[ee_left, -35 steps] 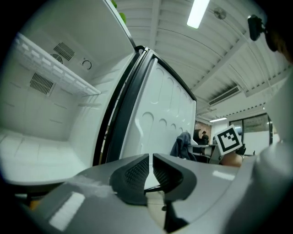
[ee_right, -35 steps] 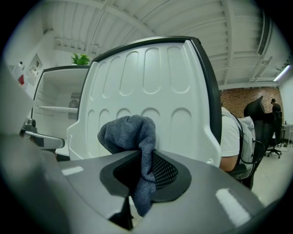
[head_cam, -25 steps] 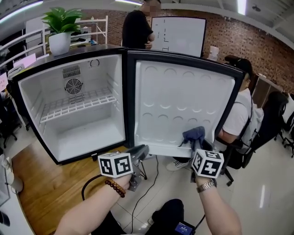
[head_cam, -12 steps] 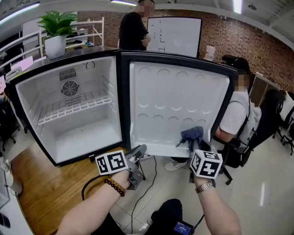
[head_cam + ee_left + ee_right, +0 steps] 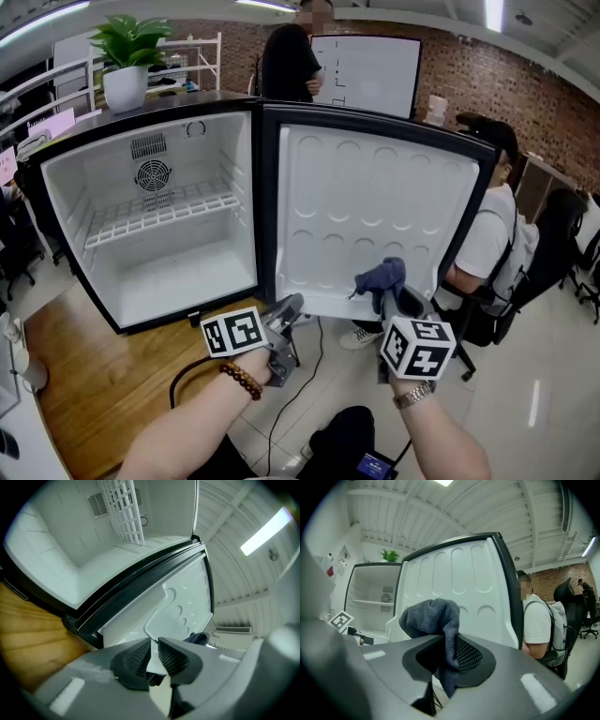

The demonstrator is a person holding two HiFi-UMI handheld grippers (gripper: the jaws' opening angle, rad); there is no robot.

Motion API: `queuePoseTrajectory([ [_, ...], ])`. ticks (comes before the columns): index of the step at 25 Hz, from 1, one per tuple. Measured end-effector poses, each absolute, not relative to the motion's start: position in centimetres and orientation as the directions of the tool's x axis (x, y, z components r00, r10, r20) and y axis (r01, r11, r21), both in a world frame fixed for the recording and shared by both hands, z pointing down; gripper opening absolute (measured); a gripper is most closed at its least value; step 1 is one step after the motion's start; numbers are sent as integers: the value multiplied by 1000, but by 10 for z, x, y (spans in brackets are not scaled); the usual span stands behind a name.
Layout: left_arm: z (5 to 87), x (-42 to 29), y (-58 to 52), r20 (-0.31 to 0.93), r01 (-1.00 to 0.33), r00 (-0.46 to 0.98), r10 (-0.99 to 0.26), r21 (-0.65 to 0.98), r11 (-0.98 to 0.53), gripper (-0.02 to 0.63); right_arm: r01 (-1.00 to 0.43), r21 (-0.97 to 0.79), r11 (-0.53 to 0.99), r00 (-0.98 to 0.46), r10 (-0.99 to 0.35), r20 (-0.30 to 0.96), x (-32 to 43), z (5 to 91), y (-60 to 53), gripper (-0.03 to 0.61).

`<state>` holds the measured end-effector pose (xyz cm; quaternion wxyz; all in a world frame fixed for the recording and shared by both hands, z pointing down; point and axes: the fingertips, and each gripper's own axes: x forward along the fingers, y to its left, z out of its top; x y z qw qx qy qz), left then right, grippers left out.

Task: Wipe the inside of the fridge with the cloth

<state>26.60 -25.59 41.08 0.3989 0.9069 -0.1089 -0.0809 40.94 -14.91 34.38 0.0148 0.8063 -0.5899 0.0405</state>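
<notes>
Currently the cloth (image 5: pixel 380 275) is pinched in the right claw (image 5: pixel 386 300), whose jaws are closed down onto one fold of it, while the rest bunches up above the pads. The cloth hangs just before the door liner (image 5: pixel 375 187), near that liner's bottom edge and right of its middle, above the door ledge (image 5: pixel 323 302). Whether fabric touches plastic cannot be told. The left claw (image 5: pixel 292 306) sits below the bottom left corner of the door liner. Its jaws have just been closing and stand a narrow slit apart, with nothing between them and nothing touched.

Judged step: bringing the cloth to a surface of the fridge (image 5: pixel 61 202) to begin a stroke. To do it well, the bunched part, not the jaw tips, should probably meet the plastic, flattened under light pressure so that a broad face wipes. Strokes would best run edge to edge across the liner's moulded dimples, then carry into the cabinet: back wall, side walls, floor and wire shelf (image 5: pixel 159 211). The bite on the cloth looks small, so a hard drag at a corner could pull it free. The left claw could steady the door's outer edge against swinging.
</notes>
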Motion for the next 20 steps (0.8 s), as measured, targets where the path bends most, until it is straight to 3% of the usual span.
queuePoseTrajectory([
  [7,400,257,-241,-107,-80,972,-211,691,-719,54,-987,1,-164,163,-984,68,337,335,-169,60],
  [20,368,247,-234,-220,48,968,-123,640,-767,92,-999,30,-35,37,-997,66,268,315,-210,60],
])
